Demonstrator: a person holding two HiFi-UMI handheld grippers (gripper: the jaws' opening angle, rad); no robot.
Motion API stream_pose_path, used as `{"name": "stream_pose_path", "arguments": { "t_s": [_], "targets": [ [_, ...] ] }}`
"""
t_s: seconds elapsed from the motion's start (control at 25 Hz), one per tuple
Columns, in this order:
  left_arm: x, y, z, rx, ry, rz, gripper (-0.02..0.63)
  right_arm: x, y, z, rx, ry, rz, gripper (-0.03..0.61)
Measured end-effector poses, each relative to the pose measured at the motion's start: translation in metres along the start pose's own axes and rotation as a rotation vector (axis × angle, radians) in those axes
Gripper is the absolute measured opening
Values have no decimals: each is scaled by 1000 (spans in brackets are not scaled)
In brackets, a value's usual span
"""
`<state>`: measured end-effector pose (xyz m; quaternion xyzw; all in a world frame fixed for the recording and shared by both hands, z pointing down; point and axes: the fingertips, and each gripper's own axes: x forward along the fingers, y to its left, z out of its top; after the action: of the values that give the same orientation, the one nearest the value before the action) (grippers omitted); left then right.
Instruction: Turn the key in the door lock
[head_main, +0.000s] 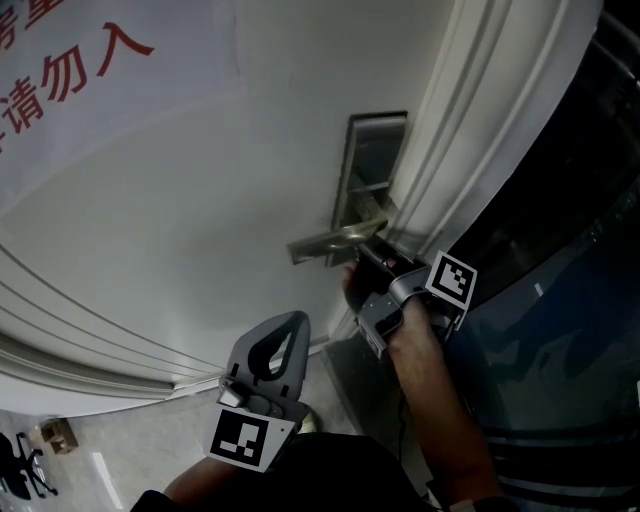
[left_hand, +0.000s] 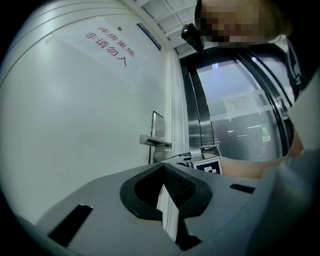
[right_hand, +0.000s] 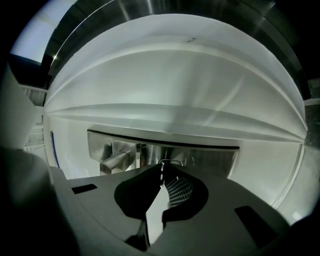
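Right gripper (head_main: 362, 262): pinching key (right_hand: 161, 167) below handle (head_main: 330, 242).
Left gripper (head_main: 290, 325): hanging near, jaws together, empty.
Door (head_main: 200, 220): white; glass (head_main: 565, 300) showing right.

This looks like a corridor of an office or institutional building. A plain white door (head_main: 200, 200) carries a printed notice (head_main: 60, 70) in red Chinese characters and a brushed-metal lock plate (head_main: 375, 150) with a lever handle (head_main: 330, 243). Beside it stand metal-framed glass panels (left_hand: 240, 140) with a paper sheet (left_hand: 239, 104) posted on them, over a pale hard floor (head_main: 120, 450).

right tool (head_main: 363, 256) on key (right_hand: 162, 173) under handle (head_main: 335, 240) | left tool (head_main: 295, 322) lower-left, apart
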<state>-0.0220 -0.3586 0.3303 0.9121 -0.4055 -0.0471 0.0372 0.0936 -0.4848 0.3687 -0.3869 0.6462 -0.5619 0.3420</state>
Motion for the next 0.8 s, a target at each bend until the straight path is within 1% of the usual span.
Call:
{"name": "stream_pose_path", "arguments": {
  "t_s": [0.52, 0.8],
  "targets": [
    [2, -12, -1, 8, 10, -17, 5, -4, 3, 0, -4, -5, 50, 21],
    [-2, -15, 0, 12, 6, -15, 5, -11, -1, -3, -13, -9, 33, 21]
  ]
}}
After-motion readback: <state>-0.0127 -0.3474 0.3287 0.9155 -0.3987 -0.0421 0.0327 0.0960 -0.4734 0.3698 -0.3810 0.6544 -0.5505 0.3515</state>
